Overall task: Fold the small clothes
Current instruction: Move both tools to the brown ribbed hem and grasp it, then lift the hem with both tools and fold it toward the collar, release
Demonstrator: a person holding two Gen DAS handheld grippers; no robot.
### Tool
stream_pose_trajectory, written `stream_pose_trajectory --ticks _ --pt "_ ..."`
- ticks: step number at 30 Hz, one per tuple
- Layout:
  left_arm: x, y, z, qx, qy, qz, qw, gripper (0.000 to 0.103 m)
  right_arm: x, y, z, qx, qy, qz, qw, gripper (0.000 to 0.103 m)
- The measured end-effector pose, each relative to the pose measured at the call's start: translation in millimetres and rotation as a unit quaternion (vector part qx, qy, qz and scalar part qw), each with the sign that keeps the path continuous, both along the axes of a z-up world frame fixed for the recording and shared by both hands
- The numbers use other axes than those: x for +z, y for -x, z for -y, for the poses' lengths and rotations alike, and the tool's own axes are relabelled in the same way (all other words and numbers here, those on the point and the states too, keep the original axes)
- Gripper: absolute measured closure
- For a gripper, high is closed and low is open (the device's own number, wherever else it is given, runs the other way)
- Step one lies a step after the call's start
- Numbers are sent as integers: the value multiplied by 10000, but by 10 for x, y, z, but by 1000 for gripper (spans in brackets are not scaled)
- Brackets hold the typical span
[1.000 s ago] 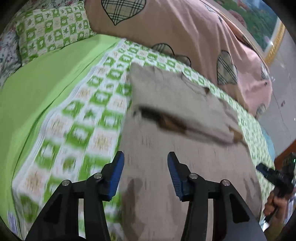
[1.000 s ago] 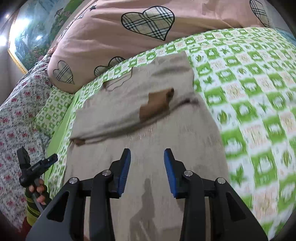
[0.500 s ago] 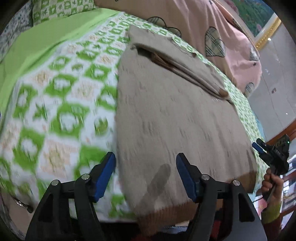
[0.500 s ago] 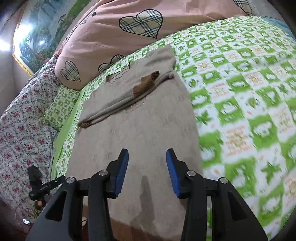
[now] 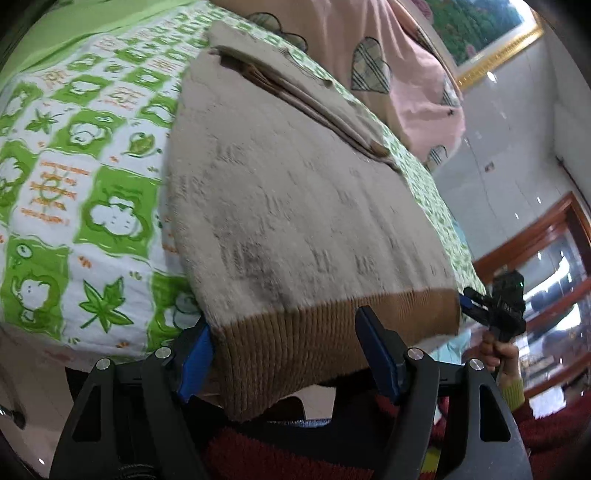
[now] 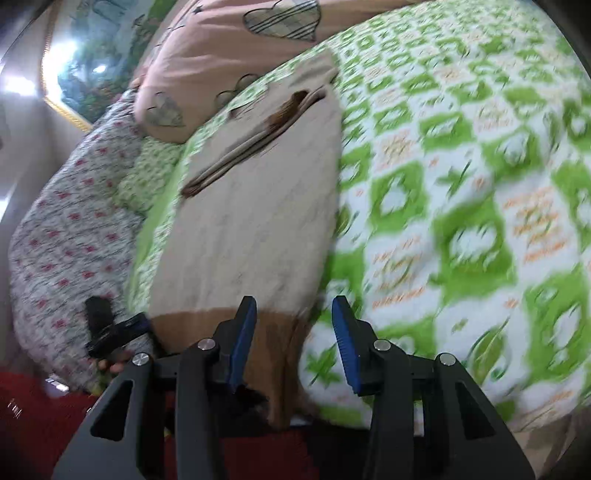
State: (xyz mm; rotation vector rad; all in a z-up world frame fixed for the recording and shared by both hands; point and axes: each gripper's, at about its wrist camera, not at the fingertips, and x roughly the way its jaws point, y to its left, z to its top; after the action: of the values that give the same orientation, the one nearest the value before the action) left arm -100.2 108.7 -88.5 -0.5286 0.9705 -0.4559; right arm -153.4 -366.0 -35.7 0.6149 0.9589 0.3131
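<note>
Beige sweater flat on bed, sleeves tucked, brown hem over near edge. Left gripper, right gripper both spread, straddling hem corners. Likely next: pinch hem, fold toward collar.

Gilt-framed painting, grey wall, wooden cabinet.
</note>
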Motion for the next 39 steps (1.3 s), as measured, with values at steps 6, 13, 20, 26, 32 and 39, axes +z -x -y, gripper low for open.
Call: stream_pose_trajectory --ticks 6,13,20,26,32,39 --pt "-41 1 8 -307 235 -26 9992 34 -82 -67 -210 528 -233 -18 9983 59" --pt "-121 -56 66 -511 175 -178 9984 93 -134 -125 -262 504 -35 -116 9987 92" --pt "104 43 52 -488 57 271 9984 97 -47 -79 -241 468 -60 57 9989 92" --pt "591 -60 -84 -311 209 987 9944 97 202 -199 -213 400 -345 732 9959 93" --pt "1075 -501 -146 -37 221 1800 9834 98 587 -584 -207 282 -521 1543 9862 94" --pt "1472 -1328 -143 278 65 2354 9715 98 903 -1438 -77 -132 -568 2018 9777 94"
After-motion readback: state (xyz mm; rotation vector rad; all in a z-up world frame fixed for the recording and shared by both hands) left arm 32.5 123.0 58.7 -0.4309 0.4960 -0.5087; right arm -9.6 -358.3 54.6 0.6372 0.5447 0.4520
